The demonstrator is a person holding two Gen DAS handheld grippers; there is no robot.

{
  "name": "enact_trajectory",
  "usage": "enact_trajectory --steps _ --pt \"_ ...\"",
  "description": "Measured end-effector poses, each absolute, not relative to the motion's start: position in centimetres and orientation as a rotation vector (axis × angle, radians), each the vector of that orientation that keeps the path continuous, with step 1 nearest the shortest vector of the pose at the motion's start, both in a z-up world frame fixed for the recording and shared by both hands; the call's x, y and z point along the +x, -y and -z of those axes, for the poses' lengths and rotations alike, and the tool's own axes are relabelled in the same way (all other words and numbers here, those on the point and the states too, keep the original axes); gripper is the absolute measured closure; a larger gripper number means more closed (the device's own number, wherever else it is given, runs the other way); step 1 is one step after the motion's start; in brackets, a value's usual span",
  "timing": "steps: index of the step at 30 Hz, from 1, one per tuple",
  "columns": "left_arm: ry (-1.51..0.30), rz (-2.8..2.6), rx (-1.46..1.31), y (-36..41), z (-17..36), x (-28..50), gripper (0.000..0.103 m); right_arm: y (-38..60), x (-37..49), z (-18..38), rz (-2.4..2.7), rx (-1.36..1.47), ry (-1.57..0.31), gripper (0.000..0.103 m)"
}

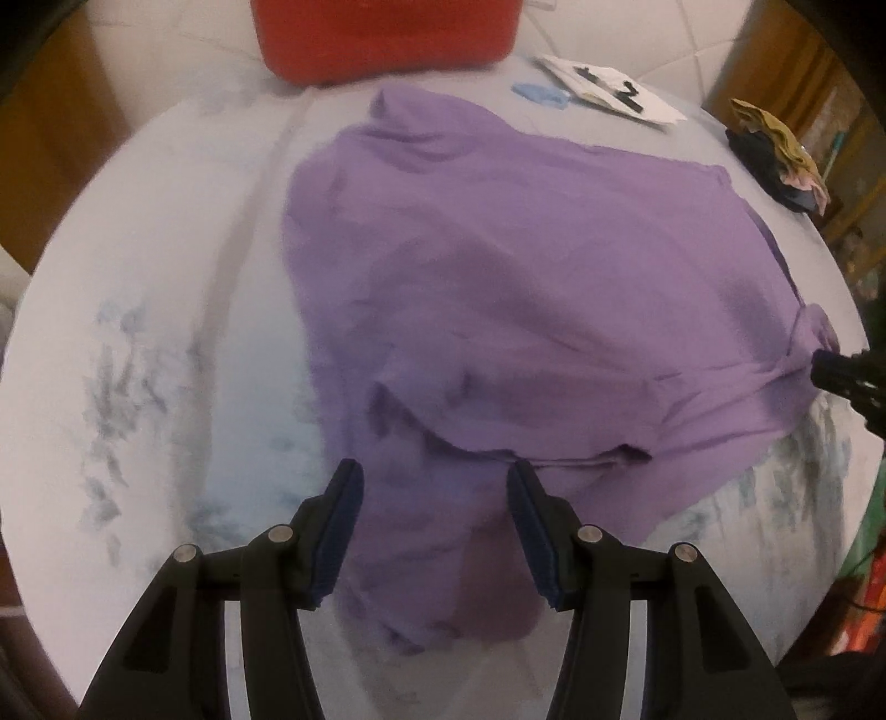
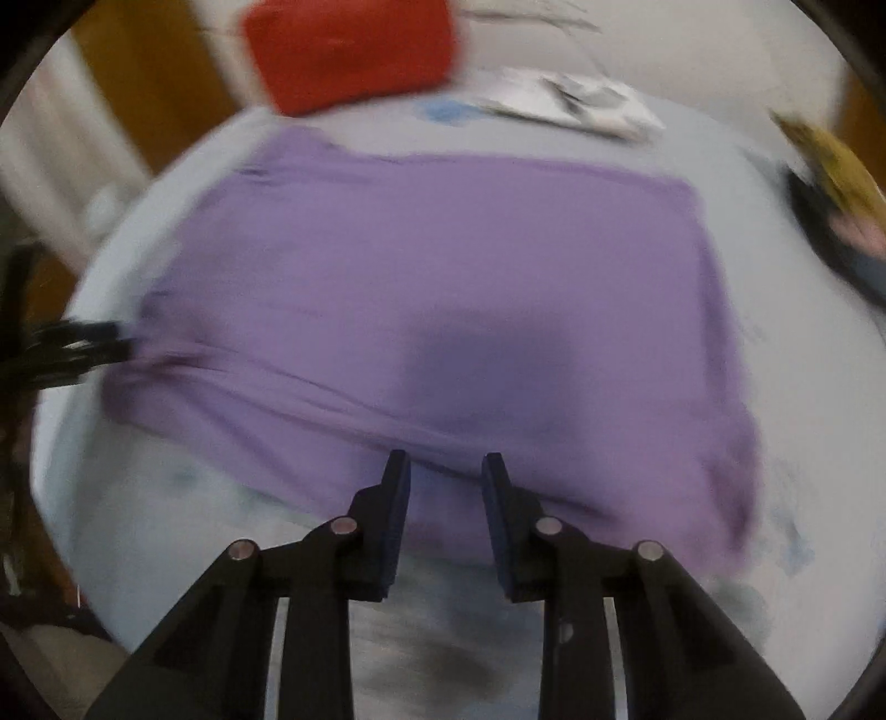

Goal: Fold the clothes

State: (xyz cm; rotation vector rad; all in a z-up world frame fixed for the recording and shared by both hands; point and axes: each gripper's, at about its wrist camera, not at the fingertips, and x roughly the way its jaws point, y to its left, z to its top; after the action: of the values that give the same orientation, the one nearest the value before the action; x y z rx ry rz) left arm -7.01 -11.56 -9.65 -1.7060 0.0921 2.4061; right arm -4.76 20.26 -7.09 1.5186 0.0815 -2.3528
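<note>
No text, label, brand, number or sign can be read in either view. The only candidate is the white paper sheet (image 1: 614, 91) at the far edge of the bed, which carries bold black marks; in the left wrist view they are too small and skewed to make out as letters or digits, and in the right wrist view the same sheet (image 2: 581, 108) is smeared by motion blur.

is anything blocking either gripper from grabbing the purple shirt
Nothing visible. The open left gripper is over the crumpled purple cotton shirt, the open right gripper at its near edge. The red cushion and papers lie beyond it.
</note>
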Motion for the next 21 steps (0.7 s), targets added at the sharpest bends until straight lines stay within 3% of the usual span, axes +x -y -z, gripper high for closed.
enact_trajectory --steps 10,12,14,15,17,18,21 --pt "-0.136 -2.345 -1.632 11.6 11.3 -8.9 0.050 -5.4 -6.3 7.5 2.133 1.360 -0.160 0.077" --pt "-0.138 -2.335 -1.610 11.5 11.3 -9.2 0.058 -3.8 -6.1 8.2 2.118 1.358 -0.213 0.076" --pt "-0.131 -2.319 -1.597 11.5 11.3 -9.4 0.091 -2.4 -6.2 9.0 2.106 1.362 -0.291 0.074" --pt "-0.122 -2.313 -1.594 11.5 11.2 -9.7 0.096 -1.7 -6.3 9.3 2.099 1.363 -0.332 0.074" --pt "-0.094 -2.311 -1.582 11.7 10.8 -10.1 0.097 -0.7 -7.0 10.0 2.102 1.367 -0.397 0.075" --pt "-0.074 -2.316 -1.576 11.8 10.5 -10.5 0.097 -0.7 -7.5 10.1 2.113 1.365 -0.384 0.082" --pt "0.030 -2.331 -1.576 12.5 9.8 -12.2 0.097 -3.0 -10.2 9.4 2.186 1.377 -0.176 0.086"
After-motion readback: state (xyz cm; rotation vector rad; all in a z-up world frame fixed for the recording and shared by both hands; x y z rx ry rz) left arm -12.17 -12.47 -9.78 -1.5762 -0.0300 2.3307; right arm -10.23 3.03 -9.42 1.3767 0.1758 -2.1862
